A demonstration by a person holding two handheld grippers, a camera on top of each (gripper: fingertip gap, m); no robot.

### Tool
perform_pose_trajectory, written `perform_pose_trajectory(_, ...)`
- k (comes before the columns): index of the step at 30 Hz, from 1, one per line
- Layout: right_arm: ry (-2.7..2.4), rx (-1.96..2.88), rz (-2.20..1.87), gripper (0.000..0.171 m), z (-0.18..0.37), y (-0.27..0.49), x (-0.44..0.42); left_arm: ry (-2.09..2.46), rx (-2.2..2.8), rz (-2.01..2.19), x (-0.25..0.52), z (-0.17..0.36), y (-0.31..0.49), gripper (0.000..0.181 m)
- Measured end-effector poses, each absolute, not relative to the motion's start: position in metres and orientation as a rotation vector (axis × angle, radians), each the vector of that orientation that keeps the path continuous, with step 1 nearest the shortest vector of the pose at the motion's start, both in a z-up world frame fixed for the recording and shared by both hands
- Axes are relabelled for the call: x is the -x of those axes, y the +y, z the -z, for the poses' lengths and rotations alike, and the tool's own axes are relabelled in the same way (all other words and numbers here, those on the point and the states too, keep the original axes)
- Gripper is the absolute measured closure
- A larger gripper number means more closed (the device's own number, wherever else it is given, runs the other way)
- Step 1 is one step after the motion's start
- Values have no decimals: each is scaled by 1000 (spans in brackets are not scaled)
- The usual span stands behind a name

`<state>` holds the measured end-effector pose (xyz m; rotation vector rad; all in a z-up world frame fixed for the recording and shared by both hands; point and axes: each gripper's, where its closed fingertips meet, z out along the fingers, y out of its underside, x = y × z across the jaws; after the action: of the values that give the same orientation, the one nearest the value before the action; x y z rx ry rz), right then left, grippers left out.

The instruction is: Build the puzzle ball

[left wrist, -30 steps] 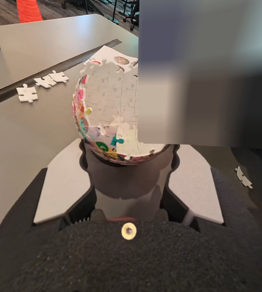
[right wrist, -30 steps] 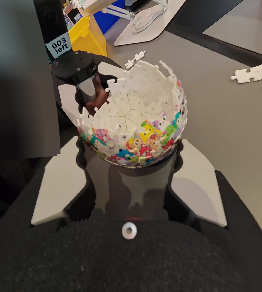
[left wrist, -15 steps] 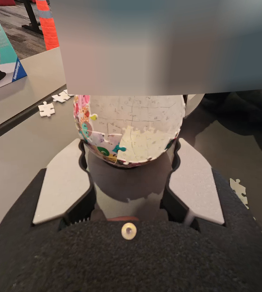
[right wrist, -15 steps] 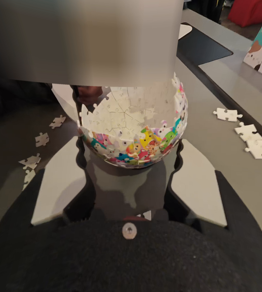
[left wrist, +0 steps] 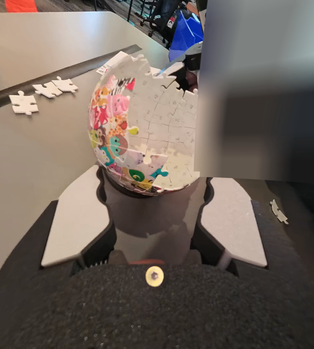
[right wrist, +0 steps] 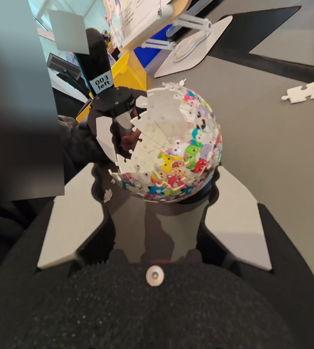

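The half-built puzzle ball (left wrist: 143,132) has a colourful outside and a white inside, with a jagged open edge. It stands on a dark round base on the grey table. My left gripper (left wrist: 153,181) is open, and its fingertips flank the ball's lower part. My right gripper (right wrist: 155,170) is open on the opposite side and also flanks the ball (right wrist: 173,147). I cannot tell whether any finger touches the ball. The left gripper (right wrist: 112,130) also shows behind the ball in the right wrist view. Blur patches hide part of the ball.
Three loose white pieces (left wrist: 44,92) lie far left on the table, and one (left wrist: 279,211) lies at the right. A small piece (right wrist: 108,195) lies by my right gripper's left finger, more (right wrist: 307,90) at far right. A stand with a board (right wrist: 180,51) and a yellow bin (right wrist: 127,71) are behind. The grippers' ends are close to 8 cm from one another.
Both views have swung around the ball, which stays between the fingertips. The left view now shows more of its coloured outside. The picture box has left both views.
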<state>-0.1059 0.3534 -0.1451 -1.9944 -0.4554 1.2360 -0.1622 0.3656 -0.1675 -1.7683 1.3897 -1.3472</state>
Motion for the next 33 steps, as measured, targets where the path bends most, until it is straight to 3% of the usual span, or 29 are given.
perform_pose_trajectory(3,-459,2023,-1218,57,146,353,110,1399,1766,1336,162,167,366,79)
perform_pose_trajectory(20,-796,1920,-667,72,161,361,110,1493,1553,1006,164,171,365,79)
perform_pose_trajectory(33,-311,2055,-1156,76,155,357,90,1219,1804,1483,171,150,380,86)
